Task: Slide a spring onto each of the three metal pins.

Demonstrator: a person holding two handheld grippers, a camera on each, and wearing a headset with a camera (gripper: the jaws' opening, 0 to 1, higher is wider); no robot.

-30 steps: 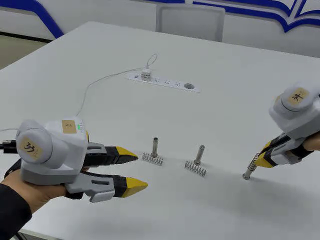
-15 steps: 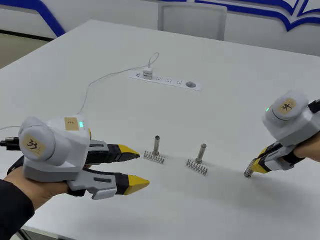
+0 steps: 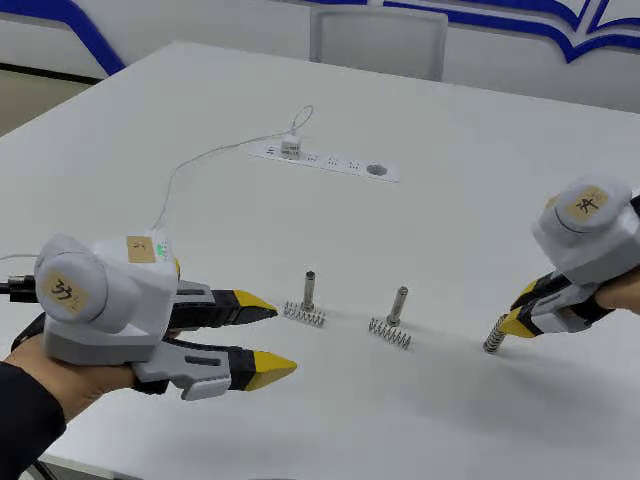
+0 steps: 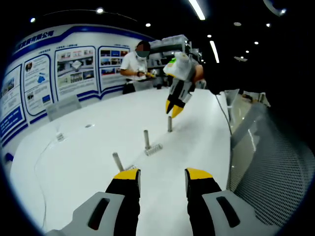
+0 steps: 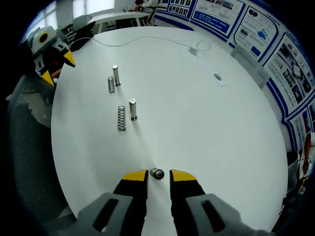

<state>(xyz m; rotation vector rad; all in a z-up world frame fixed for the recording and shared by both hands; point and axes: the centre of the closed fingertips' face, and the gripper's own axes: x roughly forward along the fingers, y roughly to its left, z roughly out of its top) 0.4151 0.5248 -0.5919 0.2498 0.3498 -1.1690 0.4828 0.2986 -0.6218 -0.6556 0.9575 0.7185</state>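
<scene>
Work surface: white table [image 3: 420, 120].

1. A socket strip [image 3: 325, 161] lies flat at 12 o'clock from the pins. It has a white plug [image 3: 291, 147] at its 9 o'clock end, and a white cable [image 3: 205, 156] trails off toward 8 o'clock.
2. Three metal pins stand in a row. The middle pin [image 3: 398, 304] is the reference, with the left pin [image 3: 309, 290] at 9 o'clock and the right pin [image 3: 495, 334] at 3 o'clock.
3. The first spring [image 3: 303, 316] lies flat at 6 o'clock of the left pin.
4. The second spring [image 3: 390, 334] lies flat at 6 o'clock of the middle pin.
5. The third spring [image 5: 156, 173] sits around the right pin.
</scene>
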